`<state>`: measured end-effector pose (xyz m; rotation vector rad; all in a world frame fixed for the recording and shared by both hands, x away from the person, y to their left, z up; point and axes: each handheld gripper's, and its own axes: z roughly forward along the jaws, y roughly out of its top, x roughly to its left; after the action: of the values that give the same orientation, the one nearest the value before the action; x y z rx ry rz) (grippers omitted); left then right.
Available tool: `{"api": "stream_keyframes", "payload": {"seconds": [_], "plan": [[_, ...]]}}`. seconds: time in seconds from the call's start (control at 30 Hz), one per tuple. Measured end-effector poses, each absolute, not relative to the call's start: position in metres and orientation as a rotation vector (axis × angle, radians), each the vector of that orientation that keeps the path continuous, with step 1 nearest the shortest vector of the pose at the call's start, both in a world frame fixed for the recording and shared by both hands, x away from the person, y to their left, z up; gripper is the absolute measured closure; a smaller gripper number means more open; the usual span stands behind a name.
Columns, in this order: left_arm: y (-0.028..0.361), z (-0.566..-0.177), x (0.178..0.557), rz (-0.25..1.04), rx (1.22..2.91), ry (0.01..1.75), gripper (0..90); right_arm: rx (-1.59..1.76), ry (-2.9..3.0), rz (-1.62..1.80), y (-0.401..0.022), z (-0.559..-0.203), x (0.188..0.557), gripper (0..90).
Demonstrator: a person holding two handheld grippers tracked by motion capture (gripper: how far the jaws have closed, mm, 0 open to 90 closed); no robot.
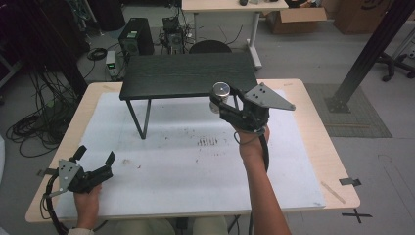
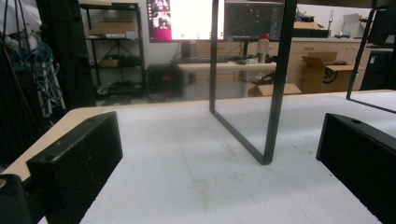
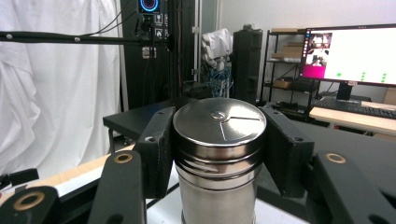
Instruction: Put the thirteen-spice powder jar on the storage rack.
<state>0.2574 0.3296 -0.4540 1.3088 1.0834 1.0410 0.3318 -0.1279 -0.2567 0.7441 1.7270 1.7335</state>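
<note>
Steel tin pinched at the front edge of the black shelf

At far left, left claw (image 1: 95,154) low over the white sheet (image 1: 195,166), jaws spread wide with nothing between them; two blocky matt black jaws in the left gripper view, faintly scuffed. White sheet flat and stained, speckled with dark marks near the middle, laid on a pale wooden surface (image 1: 313,122) with rounded corners. Further right, one small black shelf (image 1: 188,73) standing on the sheet, top of dark wood grain, legs (image 2: 273,84) of thin black metal bar bent into square loops. Right of centre, right claw (image 1: 220,100) raised beside the shelf's front right corner, clamped on one metal tin (image 3: 218,154): round, upright, brushed steel, ribbed below a flat shiny lid; both pads (image 3: 156,149) against its sides, just under the lid. Grey three-cornered plate (image 1: 268,98) on top of that claw
</note>
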Motion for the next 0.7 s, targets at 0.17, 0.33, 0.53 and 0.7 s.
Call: {"api": "stream_keyframes", "payload": {"seconds": [0.17,0.33,0.53,0.7], "plan": [[0.33,-0.454,0.257,1.041,1.308,1.083,0.7,0.738,1.729,1.739,-0.126,-0.249,0.341,48.8],[0.33,-0.454,0.257,1.041,1.308,1.083,0.7,0.738,1.719,1.748,-0.124,-0.241,0.35,48.8],[0.33,-0.454,0.258,1.04,1.309,1.084,0.7,0.737,1.708,1.754,-0.12,-0.233,0.362,48.8],[0.33,-0.454,0.258,1.04,1.309,1.084,0.8,0.741,1.703,1.754,-0.116,-0.227,0.374,48.9]]}}
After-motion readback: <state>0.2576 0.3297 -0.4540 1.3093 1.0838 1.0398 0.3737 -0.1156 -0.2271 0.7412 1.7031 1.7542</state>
